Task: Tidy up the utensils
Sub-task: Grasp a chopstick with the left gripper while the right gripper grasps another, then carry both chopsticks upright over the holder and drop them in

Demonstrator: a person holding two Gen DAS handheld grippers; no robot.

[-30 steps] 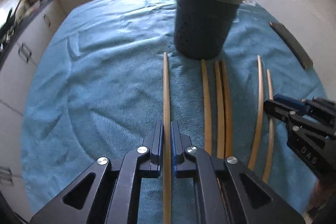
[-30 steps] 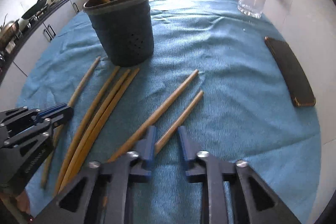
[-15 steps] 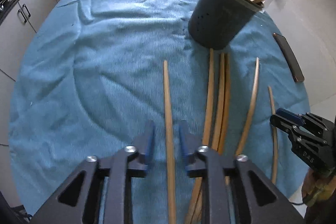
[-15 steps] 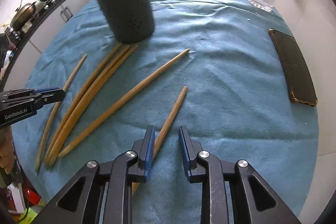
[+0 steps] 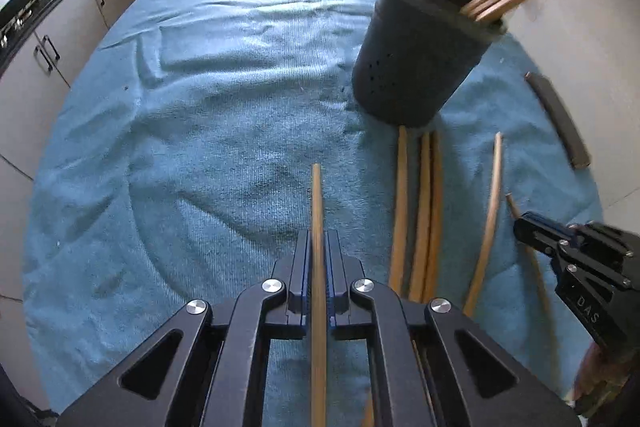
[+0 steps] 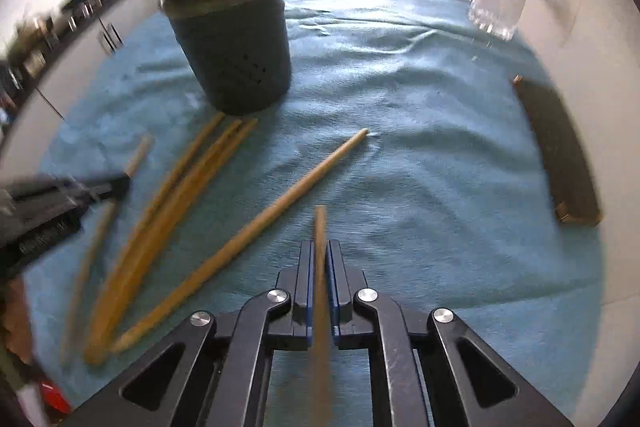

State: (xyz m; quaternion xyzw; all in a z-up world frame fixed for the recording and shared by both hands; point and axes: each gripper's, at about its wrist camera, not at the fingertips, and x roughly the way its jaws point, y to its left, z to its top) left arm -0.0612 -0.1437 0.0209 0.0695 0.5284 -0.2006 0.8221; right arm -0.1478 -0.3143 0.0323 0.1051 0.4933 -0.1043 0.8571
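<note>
Now the left gripper [image 5: 318, 247] has just closed on one wooden chopstick [image 5: 316, 195], and the right gripper [image 6: 320, 259] on another chopstick [image 6: 320, 223], seemingly lifted off the blue towel [image 5: 200, 107]. Beyond them stands the dark holder [image 6: 236, 43]; loose chopsticks [image 5: 424, 207] lie between.

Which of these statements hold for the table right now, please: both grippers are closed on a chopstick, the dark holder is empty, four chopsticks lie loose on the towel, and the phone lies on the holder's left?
1. Both grippers are closed on a chopstick. True: the left gripper clamps one chopstick, and the right gripper clamps another chopstick.
2. The dark holder is empty. False: several sticks already stand in it.
3. Four chopsticks lie loose on the blue towel. True: three side by side and one apart.
4. The phone lies on the holder's left. False: it lies at the towel's right edge.
</note>
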